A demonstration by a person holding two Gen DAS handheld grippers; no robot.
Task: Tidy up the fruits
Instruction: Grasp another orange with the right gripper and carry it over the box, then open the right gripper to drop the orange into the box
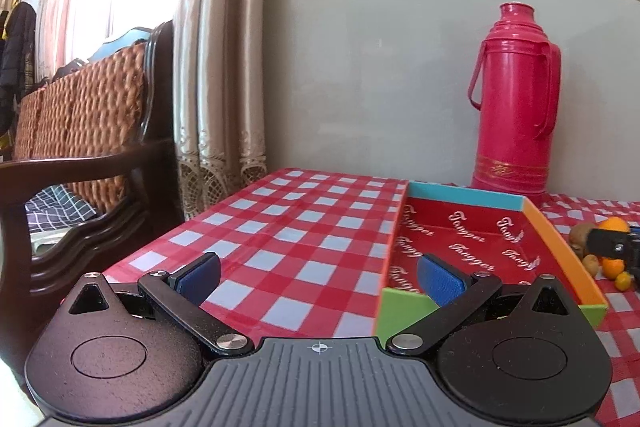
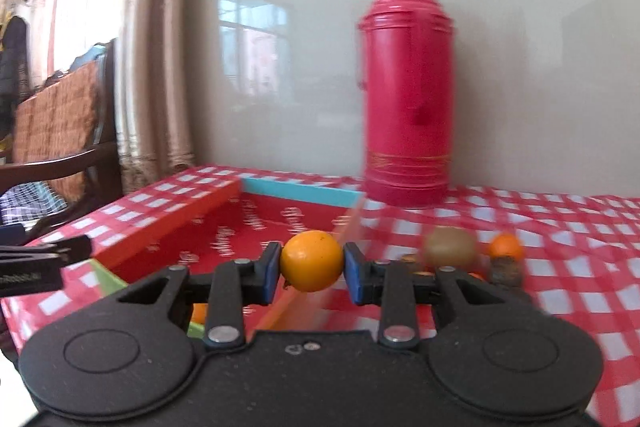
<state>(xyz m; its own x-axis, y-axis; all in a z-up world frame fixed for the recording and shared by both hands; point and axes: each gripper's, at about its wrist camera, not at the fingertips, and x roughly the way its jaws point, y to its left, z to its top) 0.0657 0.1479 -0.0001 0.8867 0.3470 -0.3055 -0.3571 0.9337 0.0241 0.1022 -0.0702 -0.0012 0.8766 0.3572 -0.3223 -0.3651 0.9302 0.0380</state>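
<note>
Fruits: a round orange citrus (image 2: 312,261) sits clamped between the blue pads (image 2: 354,273) of the right gripper (image 2: 312,269), raised over the near edge of the shallow red cardboard tray with coloured rims (image 2: 280,193). At its three o'clock, on the red-and-white checked tablecloth (image 2: 560,287), lie a brown kiwi (image 2: 450,247) and a smaller orange (image 2: 506,247). The left gripper (image 1: 318,273) is spread wide and holds nothing. A tall pink thermos (image 2: 408,95) stands at twelve o'clock beyond the tray.
</note>
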